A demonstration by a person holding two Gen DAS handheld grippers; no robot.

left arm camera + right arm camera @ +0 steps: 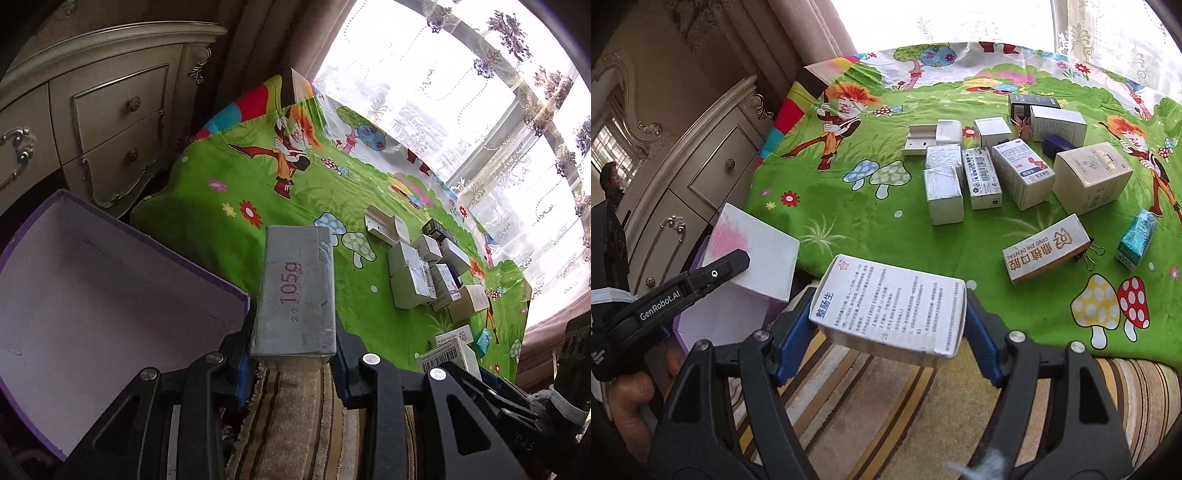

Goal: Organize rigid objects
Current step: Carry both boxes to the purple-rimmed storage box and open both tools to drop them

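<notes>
Nearby, purple box (pixel 92 295) left, small boxes (pixel 997 173) on cartoon cloth (pixel 849 206) ahead

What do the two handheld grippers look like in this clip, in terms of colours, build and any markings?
Both are black plastic. The right gripper has angular arms with triangular cut-outs, round silver screws at the pivots and blue ribbed pads on its fingers. The left gripper shows the same build; seen in the right wrist view, its body carries white "GenRobot.AI" lettering. A hand grips that handle; no cables show.
</notes>
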